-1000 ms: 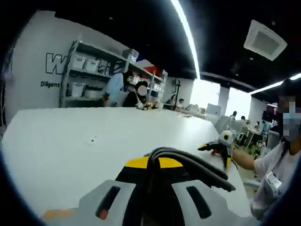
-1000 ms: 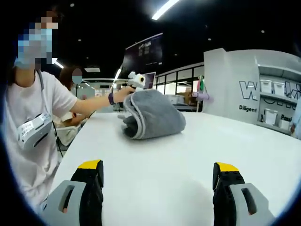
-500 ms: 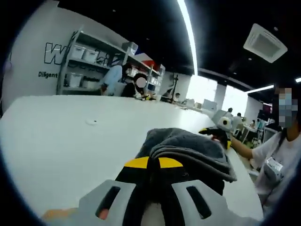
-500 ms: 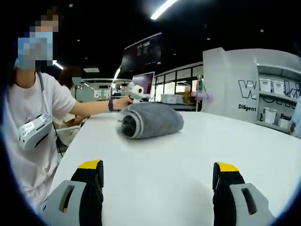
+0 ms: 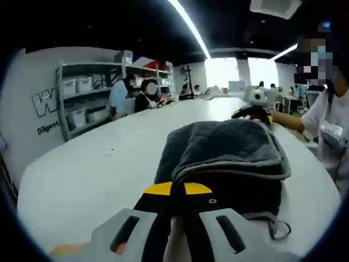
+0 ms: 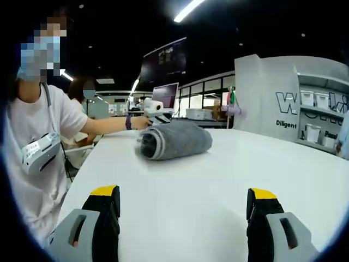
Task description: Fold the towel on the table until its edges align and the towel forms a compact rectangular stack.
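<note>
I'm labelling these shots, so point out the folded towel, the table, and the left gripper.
grey towel (image 6: 175, 139), right gripper view, top fold.
white table (image 6: 229, 180), right gripper view, bare top.
left gripper (image 5: 178, 192), left gripper view, between yellow tips.

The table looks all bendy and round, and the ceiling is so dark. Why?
In both views a fisheye lens curves the white table. In the left gripper view the near edge of the grey towel is soft. In the right gripper view ceiling strip lights glare against a dark ceiling.

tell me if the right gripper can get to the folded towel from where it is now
Probably yes: the right gripper is open, and only bare white table lies between it and the grey towel; the left gripper sits at the towel's far side.
</note>
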